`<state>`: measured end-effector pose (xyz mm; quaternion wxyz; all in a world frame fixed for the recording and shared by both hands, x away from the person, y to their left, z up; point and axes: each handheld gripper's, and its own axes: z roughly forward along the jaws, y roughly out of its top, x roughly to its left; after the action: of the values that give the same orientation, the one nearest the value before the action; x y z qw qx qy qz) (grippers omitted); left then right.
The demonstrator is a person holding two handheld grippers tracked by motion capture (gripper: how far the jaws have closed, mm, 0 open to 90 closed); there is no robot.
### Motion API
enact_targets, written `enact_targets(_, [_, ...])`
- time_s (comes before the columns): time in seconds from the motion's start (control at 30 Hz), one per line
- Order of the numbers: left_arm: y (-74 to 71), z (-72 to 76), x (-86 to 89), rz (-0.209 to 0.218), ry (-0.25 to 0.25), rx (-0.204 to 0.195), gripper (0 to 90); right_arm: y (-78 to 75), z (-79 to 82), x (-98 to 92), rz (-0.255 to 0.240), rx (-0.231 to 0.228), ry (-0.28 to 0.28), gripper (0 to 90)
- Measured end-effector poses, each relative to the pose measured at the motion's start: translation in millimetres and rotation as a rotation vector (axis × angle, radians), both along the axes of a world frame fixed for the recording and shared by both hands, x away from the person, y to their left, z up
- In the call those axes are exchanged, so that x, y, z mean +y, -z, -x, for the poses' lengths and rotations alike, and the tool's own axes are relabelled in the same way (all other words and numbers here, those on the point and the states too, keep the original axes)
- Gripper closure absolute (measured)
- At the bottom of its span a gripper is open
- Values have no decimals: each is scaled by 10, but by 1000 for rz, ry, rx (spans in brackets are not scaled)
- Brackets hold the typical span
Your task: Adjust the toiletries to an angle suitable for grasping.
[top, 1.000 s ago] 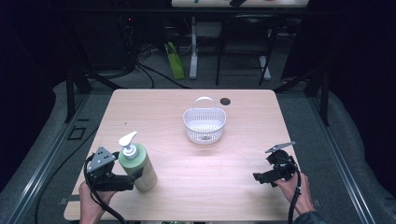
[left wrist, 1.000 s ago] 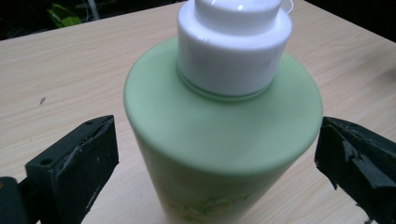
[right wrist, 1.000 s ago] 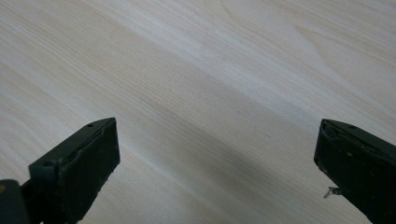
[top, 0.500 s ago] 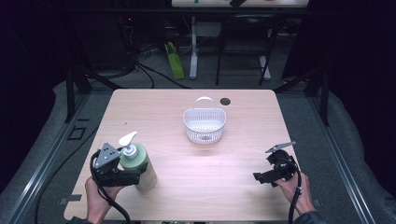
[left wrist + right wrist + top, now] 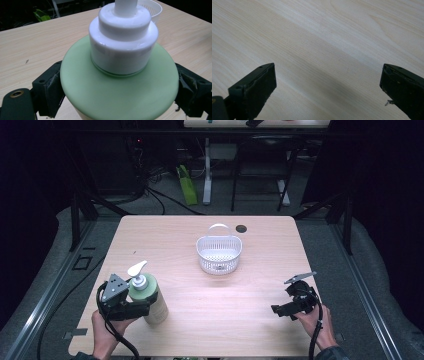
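Jaws of left gripper point(image 5: 131, 308) pinching upright green pump bottle point(image 5: 149, 295); right gripper point(image 5: 289, 309) jaws spread, low over table point(image 5: 250, 315)

Light wooden table point(image 5: 260, 320) — a white basket point(image 5: 219, 254) and a green pump bottle point(image 5: 150, 295) stand on it

Dark lab: cables point(image 5: 165, 200), metal stands point(image 5: 207, 170)

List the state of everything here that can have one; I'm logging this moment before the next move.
Pump bottle: upright on the table, between the left gripper's jaws, which meet its sides.
Left gripper: shut on the pump bottle.
Right gripper: open, nothing between its jaws, over bare table.
Basket: upright, looks empty, handle folded back.
Table: bare around the basket, a dark round spot near its far edge.
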<state>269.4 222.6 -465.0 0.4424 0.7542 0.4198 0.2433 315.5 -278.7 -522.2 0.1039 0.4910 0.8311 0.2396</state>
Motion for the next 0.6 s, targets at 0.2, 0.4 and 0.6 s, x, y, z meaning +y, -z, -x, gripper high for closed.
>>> enact_targets(0.2, [11,-21,-4,13,0,-10,120,3,-3,2,1,1,-1,2])
enact_targets(0.4, [15,-68,-24,19,4,-12,121,3,-3,2,2,2,0,3])
enact_targets(0.6, [20,-127,-56,23,8,-19,121,2,-3,-1,2,1,1,3])
